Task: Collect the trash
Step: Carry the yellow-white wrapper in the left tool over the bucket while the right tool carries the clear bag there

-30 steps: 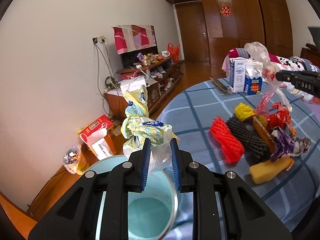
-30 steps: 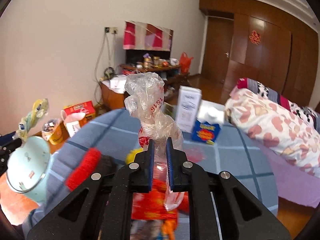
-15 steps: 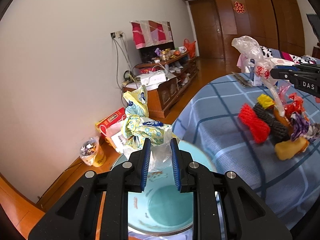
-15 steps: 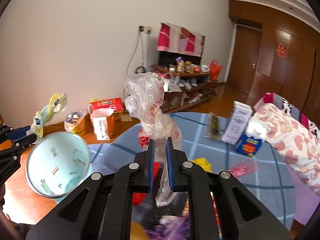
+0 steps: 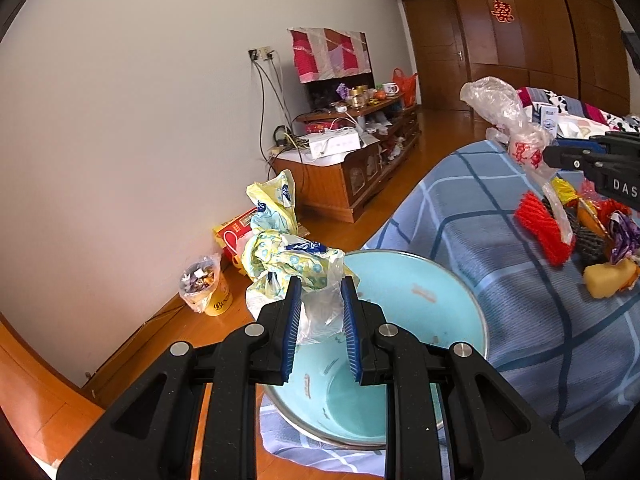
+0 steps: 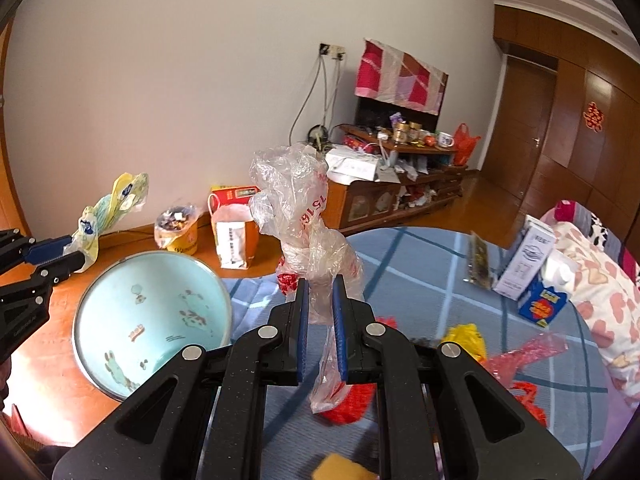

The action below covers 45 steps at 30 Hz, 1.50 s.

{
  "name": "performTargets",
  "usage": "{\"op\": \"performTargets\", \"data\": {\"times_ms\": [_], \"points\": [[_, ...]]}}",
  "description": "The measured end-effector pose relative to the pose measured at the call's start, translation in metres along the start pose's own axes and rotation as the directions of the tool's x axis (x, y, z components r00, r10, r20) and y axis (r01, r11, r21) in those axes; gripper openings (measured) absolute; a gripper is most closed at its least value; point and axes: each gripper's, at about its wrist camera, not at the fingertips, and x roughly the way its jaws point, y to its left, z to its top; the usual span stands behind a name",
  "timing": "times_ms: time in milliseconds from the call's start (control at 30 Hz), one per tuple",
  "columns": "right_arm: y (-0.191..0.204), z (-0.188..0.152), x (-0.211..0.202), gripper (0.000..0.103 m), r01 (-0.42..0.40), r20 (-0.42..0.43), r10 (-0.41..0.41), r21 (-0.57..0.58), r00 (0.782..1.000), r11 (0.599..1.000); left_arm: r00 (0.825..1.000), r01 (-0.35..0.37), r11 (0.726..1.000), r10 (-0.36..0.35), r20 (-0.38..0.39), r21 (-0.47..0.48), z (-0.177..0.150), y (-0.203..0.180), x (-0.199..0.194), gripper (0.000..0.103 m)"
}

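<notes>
**Both claws loaded with bags above the basin edge**

Obscured items: the near rim of the light-blue enamel basin [image 5: 420, 312] is hidden behind the left claw [image 5: 319, 320] in the left wrist view. Its support cannot be determined; it appears at the left edge of the blue checked tabletop [image 5: 500, 248]. In the right wrist view, the trash beneath the right claw [image 6: 320, 320] is blurred; only a red mesh piece [image 6: 352, 404] and a yellow block [image 6: 340, 470], cut off at the bottom edge, can be made out.

Containers: the basin interior shows printed motifs and no trash inside. On the floor by the wall stands a yellow tub [image 6: 178, 232] covered with a bag; its contents are unclear. A red-and-white paper bag [image 6: 234, 228] stands beside it.

Left claw: clamped on a crumpled yellow-and-blue patterned plastic bag [image 5: 280, 240], held over the basin's far-left rim.

Right claw: clamped on a knotted clear plastic bag with red print [image 6: 298, 216], held above the tabletop, right of the basin.

Remaining trash lies on the tabletop to the right: red mesh, black mesh [image 5: 588, 236], yellow and purple wrappers. A white carton [image 6: 524, 258] and a blue box [image 6: 542, 306] stand at the far right.
</notes>
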Motion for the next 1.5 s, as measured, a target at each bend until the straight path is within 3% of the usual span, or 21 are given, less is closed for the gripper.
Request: {"op": "performTargets", "data": {"times_ms": [567, 1500], "points": [[0.038, -0.002, 0.023, 0.012, -0.055, -0.031, 0.053, -0.051, 0.998, 0.997, 0.999, -0.028, 0.999, 0.027, -0.034, -0.017, -0.016, 0.020, 0.004, 0.021], [0.056, -0.005, 0.031, 0.013, -0.091, -0.060, 0.086, -0.084, 0.994, 0.992, 0.999, -0.016, 0.999, 0.014, -0.046, -0.035, -0.017, 0.022, 0.007, 0.021]]}}
